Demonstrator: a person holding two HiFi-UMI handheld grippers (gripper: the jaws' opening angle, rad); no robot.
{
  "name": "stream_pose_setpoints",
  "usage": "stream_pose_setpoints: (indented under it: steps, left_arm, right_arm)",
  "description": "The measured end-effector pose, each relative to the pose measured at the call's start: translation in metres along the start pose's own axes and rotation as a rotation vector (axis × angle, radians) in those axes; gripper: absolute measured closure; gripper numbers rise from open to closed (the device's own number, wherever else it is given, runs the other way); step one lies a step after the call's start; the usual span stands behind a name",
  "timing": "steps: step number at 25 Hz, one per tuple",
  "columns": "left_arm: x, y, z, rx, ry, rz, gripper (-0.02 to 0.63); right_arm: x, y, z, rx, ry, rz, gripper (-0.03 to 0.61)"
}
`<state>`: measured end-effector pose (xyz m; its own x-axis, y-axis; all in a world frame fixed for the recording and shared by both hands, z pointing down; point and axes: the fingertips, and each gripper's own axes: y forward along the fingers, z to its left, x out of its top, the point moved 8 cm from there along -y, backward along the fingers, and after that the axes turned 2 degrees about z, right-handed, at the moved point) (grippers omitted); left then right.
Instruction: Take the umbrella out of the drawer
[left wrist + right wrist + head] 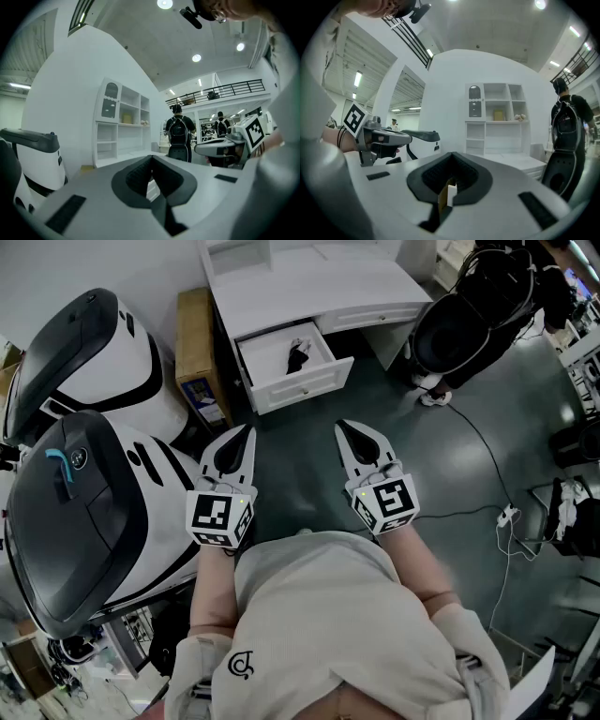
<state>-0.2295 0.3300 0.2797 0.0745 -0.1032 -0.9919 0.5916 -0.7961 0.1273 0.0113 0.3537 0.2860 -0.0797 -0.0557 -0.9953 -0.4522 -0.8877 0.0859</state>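
Both forearms reach forward side by side; the left claw (249, 430) and right claw (341, 426) point level and apart, each with jaws pressed together, holding nothing.

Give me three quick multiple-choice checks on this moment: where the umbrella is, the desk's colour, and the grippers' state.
1. Where is the umbrella?
A. on the floor
B. in the open drawer
C. on the box

2. What colour is the desk?
A. brown
B. black
C. white

3. How are the left gripper and the right gripper?
A. both shut, empty
B. both wide open
C. left shut on the umbrella

Answers:
1 B: the head view shows the dark umbrella lying inside the pulled-out drawer.
2 C: the desk's top and the drawer front are white.
3 A: each gripper view shows its jaws together with nothing between them, short of the drawer.
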Motion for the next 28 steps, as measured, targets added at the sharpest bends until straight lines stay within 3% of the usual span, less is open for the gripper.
stream_pose_setpoints:
  steps: [17, 22, 28]
  left_arm:
    - [-0.010, 0.008, 0.008, -0.019, -0.024, 0.011, 0.601]
    - [-0.016, 0.018, 0.009, -0.022, -0.030, 0.036, 0.601]
    - [-0.013, 0.049, 0.012, -0.022, -0.009, 0.042, 0.601]
  right_arm:
    - [-0.014, 0.010, 0.006, 0.023, 0.040, 0.029, 0.574]
    - [-0.019, 0.022, -0.002, -0.012, 0.106, 0.045, 0.572]
    - [-0.018, 0.047, -0.024, 0.013, 0.081, 0.038, 0.572]
